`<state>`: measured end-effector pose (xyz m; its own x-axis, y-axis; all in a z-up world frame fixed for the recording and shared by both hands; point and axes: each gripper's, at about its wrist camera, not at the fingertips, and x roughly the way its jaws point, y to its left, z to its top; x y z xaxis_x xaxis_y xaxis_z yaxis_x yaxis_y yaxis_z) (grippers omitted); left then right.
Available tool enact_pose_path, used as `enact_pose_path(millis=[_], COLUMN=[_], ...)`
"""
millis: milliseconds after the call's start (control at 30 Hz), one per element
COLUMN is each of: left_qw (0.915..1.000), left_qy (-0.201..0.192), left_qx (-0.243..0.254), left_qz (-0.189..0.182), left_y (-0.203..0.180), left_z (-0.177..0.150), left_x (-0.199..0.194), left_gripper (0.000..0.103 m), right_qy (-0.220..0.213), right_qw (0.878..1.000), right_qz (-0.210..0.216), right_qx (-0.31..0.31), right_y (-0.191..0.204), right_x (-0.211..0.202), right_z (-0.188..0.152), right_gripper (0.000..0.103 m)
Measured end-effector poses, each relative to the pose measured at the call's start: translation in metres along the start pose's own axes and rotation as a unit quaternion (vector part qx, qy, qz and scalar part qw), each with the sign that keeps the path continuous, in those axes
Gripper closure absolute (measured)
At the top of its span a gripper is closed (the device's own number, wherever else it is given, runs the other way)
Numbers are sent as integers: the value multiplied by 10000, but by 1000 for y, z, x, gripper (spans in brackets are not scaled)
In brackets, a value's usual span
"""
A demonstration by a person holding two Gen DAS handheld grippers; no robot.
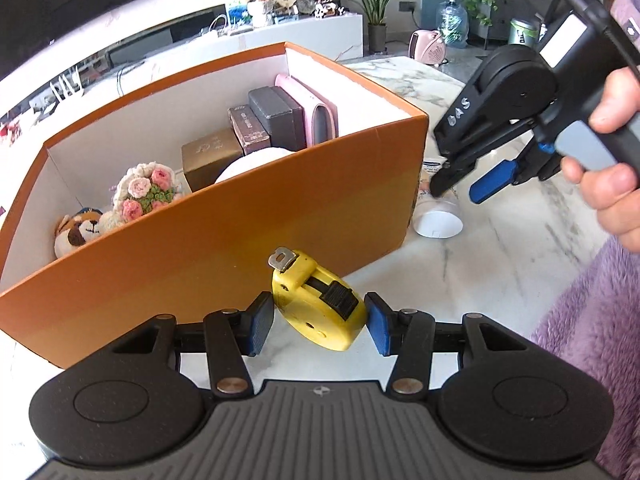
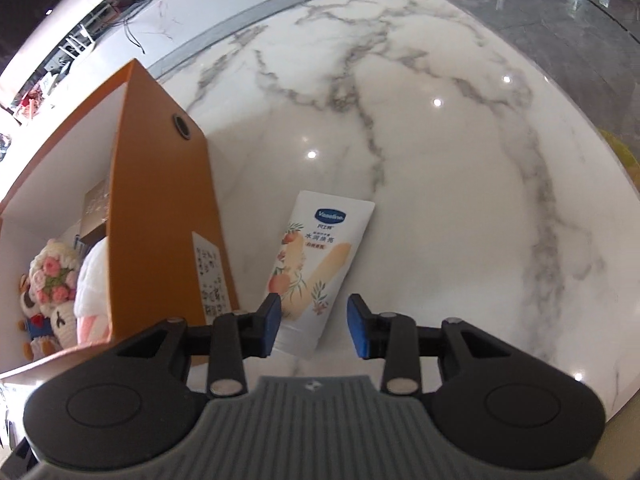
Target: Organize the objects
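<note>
A yellow tape measure point(image 1: 318, 304) hangs tilted just above the marble table, in front of the orange box point(image 1: 240, 240); my left gripper point(image 1: 320, 324) is shut on it, blue pads on both sides. A white lotion tube point(image 2: 316, 256) lies flat on the table beside the box's right end wall point(image 2: 160, 208). My right gripper point(image 2: 314, 326) points down over the tube's cap end, open, pads apart and not pressing it. In the left wrist view the right gripper point(image 1: 454, 190), held by a hand, hovers over the tube point(image 1: 438, 222).
The box holds a crochet flower bouquet point(image 1: 146, 192), a plush dog point(image 1: 80, 234), several small dark boxes point(image 1: 276, 116), a pink wallet point(image 1: 316, 112) and a white round item point(image 1: 248, 164). Bare marble table point(image 2: 460, 200) stretches right of the tube. A purple fleece sleeve point(image 1: 592, 340) is at the right.
</note>
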<state>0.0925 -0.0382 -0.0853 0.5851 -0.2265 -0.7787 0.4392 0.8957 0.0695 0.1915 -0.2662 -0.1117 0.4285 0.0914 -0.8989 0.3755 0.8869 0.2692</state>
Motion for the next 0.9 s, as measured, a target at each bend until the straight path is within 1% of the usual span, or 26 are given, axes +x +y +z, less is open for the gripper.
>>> enact_pose_path(millis=[67, 100, 167, 300, 467, 567, 667, 767, 900], left_qw=[10000, 9999, 9999, 9997, 9994, 9992, 9990, 9988, 9982], left_qy=[66, 89, 111, 151, 187, 173, 187, 208, 322], left_qx=[-50, -77, -116, -196, -272, -305, -374, -397, -423], left_qz=[5, 10, 29, 84, 140, 186, 186, 188, 291], left_y=[0, 1, 2, 6, 10, 12, 14, 16, 21], left_z=[2, 2, 3, 3, 1, -2, -6, -11, -23], left_x=[0, 0, -1, -4, -11, -18, -24, -27, -31], left_gripper=[45, 45, 45, 45, 46, 46, 45, 46, 46], right_qy=[54, 78, 25, 44, 119, 349, 678, 1108, 1230], right_qw=[9999, 9999, 9998, 9993, 9992, 9981, 9945, 9873, 9874], right_qz=[68, 69, 9, 94, 108, 207, 440, 750, 665], right_qx=[91, 107, 199, 353, 356, 474, 668, 854, 743], right_y=[2, 4, 6, 5, 1, -4, -7, -4, 5], right_x=[8, 12, 18, 25, 19, 16, 14, 15, 9], right_z=[4, 6, 10, 13, 3, -6, -17, -32, -53], right_gripper=[60, 58, 57, 60, 60, 61, 61, 61, 61])
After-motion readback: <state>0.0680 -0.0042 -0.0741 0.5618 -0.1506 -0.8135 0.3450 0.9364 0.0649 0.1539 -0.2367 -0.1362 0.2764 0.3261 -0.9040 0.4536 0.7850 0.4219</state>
